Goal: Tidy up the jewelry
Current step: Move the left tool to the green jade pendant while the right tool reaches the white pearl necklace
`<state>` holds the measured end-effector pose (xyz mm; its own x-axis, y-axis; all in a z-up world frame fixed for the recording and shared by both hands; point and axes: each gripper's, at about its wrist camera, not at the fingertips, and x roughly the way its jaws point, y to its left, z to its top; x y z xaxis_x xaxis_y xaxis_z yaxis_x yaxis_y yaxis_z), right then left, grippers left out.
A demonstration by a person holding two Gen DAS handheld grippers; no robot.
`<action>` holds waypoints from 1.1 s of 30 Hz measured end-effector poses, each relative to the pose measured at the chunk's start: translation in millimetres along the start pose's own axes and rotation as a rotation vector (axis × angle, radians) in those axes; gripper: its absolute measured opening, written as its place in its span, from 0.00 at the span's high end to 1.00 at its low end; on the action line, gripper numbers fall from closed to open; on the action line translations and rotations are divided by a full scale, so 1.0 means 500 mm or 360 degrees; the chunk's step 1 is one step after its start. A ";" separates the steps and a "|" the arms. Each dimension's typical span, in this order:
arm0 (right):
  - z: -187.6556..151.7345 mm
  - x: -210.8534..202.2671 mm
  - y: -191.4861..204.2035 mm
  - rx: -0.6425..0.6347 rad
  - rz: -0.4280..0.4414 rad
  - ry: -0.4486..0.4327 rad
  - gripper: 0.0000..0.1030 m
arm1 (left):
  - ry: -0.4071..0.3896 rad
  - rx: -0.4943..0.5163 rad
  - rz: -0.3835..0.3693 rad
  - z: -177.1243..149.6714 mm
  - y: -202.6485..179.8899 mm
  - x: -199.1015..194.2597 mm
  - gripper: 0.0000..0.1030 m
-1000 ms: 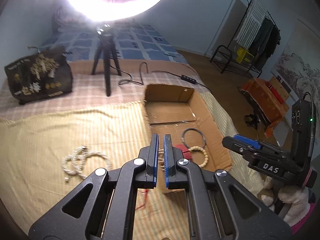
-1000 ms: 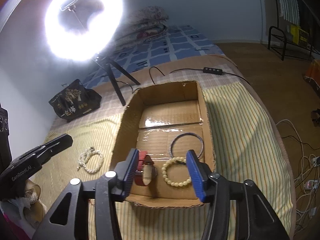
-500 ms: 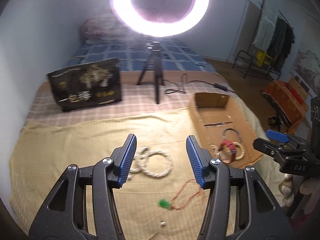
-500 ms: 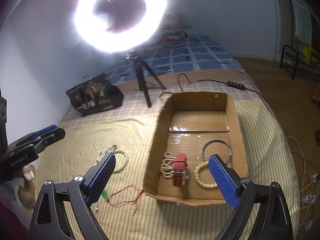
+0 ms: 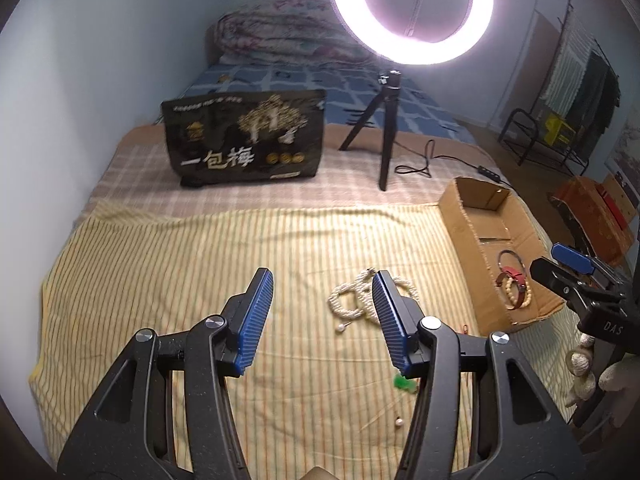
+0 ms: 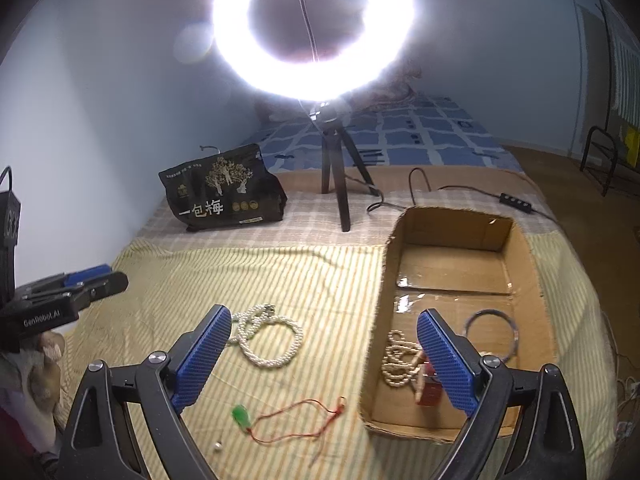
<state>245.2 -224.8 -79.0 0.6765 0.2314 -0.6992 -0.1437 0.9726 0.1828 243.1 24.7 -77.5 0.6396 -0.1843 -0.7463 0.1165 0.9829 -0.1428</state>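
Both claws, left (image 5: pixel 323 316) and right (image 6: pixel 322 356), gape empty above a coiled white pearl necklace (image 6: pixel 267 336).

Both cameras look forward and down along their own fingers over a striped bedspread (image 5: pixel 200 264). The left view faces its middle; the right sits closer to the cardboard box (image 6: pixel 524 256). Both share the box, a pearl necklace (image 6: pixel 272 336) and the ring light (image 5: pixel 412 8).
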 end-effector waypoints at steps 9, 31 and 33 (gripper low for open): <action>0.005 0.066 0.031 0.0106 0.0147 0.0241 0.08 | 0.0099 0.0017 -0.0055 -0.034 0.002 0.014 0.49; -0.033 0.256 0.038 0.0212 0.0191 0.0648 0.63 | 0.0447 0.0407 -0.0348 -0.188 -0.153 0.111 0.61; -0.035 0.265 0.034 0.0239 0.0196 0.0662 0.63 | 0.0456 0.0451 -0.0335 -0.194 -0.164 0.122 0.61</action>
<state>319.7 -177.2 -180.6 0.3087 0.3644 -0.8786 -0.0780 0.9303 0.3585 199.1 -67.5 -174.4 0.3484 -0.3349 -0.8755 0.4507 0.8788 -0.1569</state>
